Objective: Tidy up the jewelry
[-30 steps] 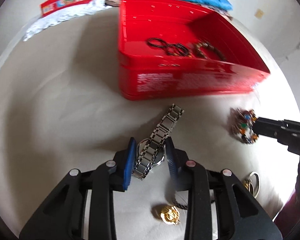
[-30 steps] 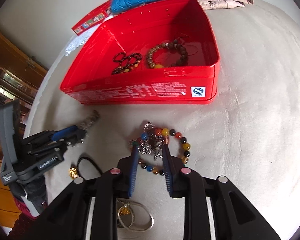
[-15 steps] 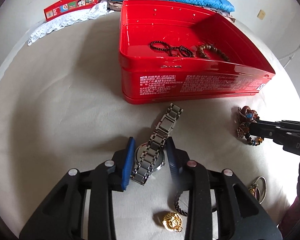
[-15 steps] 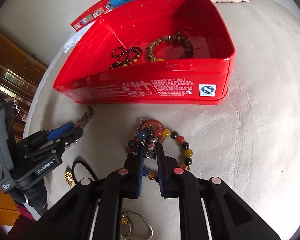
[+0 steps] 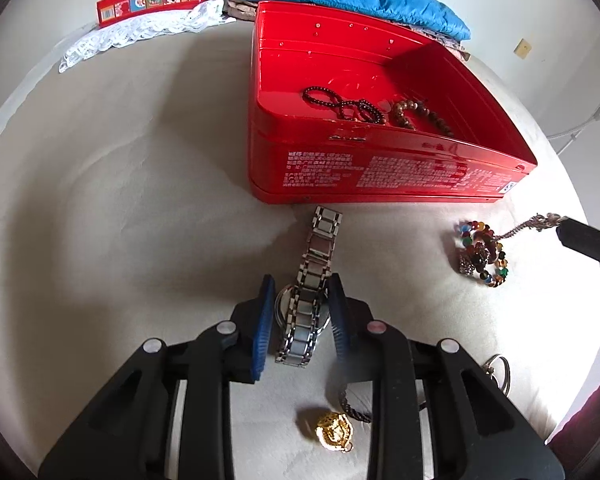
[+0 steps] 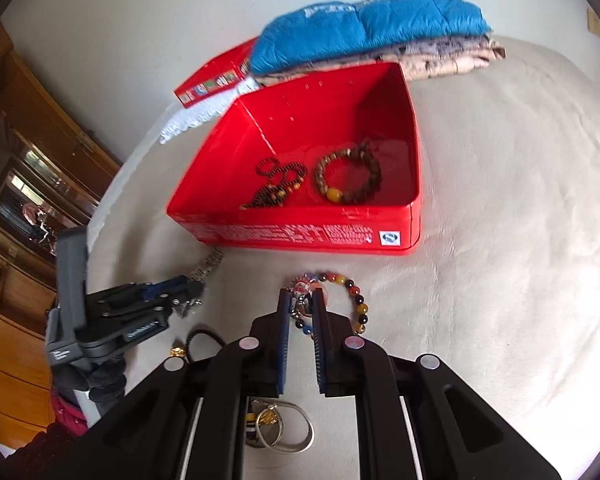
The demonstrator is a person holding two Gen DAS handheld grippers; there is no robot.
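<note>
My right claw (image 6: 301,308) is pinched shut on the silver charm of the multicoloured beaded bracelet (image 6: 356,300) at mid-frame, so I'd lift slowly, let the beads hang free, then carry it over the open red metal tin (image 6: 300,236) above.

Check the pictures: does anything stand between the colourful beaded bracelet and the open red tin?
Nothing visible does. Only bare cream cloth lies between the colourful beaded bracelet, pinched by the right gripper, and the open red tin; just its near wall must be cleared.
</note>
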